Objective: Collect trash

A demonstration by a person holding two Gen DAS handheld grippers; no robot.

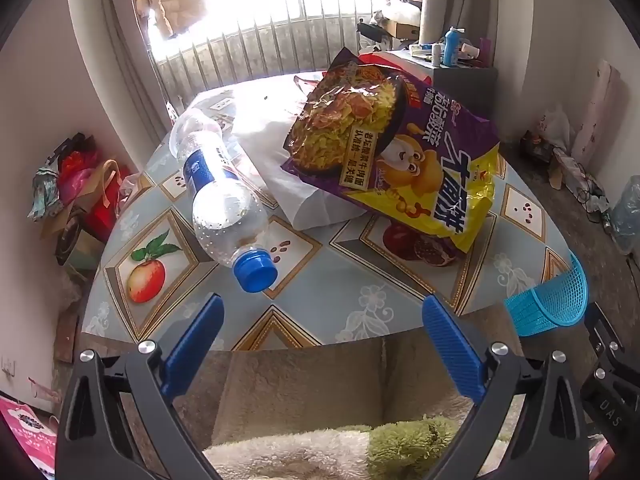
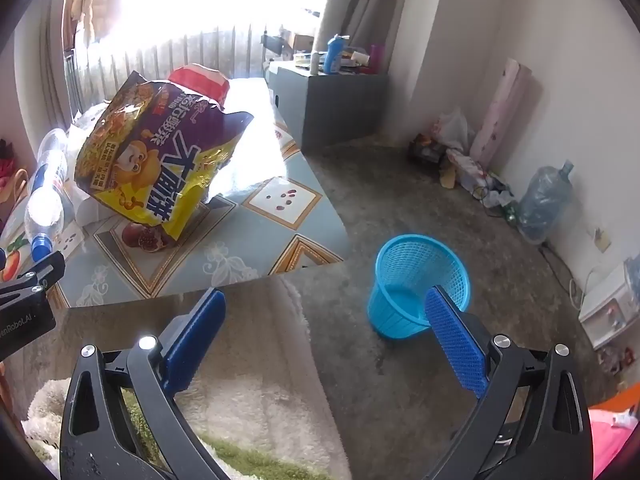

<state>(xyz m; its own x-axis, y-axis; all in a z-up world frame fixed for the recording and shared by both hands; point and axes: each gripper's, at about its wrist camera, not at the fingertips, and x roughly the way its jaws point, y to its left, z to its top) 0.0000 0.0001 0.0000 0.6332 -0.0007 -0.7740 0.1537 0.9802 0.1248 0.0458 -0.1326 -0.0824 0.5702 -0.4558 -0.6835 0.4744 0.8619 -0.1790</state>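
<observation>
Task looks barely started: nothing held, nothing visible in the bin. Left gripper (image 1: 320,336) spread wide and empty, hovering over the near edge of the table (image 1: 320,280), pointing down at it. Right gripper (image 2: 324,332) also wide and empty, off the table's right side over the floor.

Trash all on the table: clear plastic bottle (image 1: 218,196) with blue cap lying on its side at left, cap toward the near edge, just ahead of the left gripper. Purple-yellow noodle bag (image 1: 400,156) crumpled at center-right, leaning on a white plastic bag (image 1: 280,148). A red bag (image 2: 200,80) sits behind at the far side.

Blue mesh bin (image 2: 416,280) stands on the floor right of the table, upright, looks empty as far as its inside shows. Everything is left to collect; bottle is likely the first pick, being nearest.
</observation>
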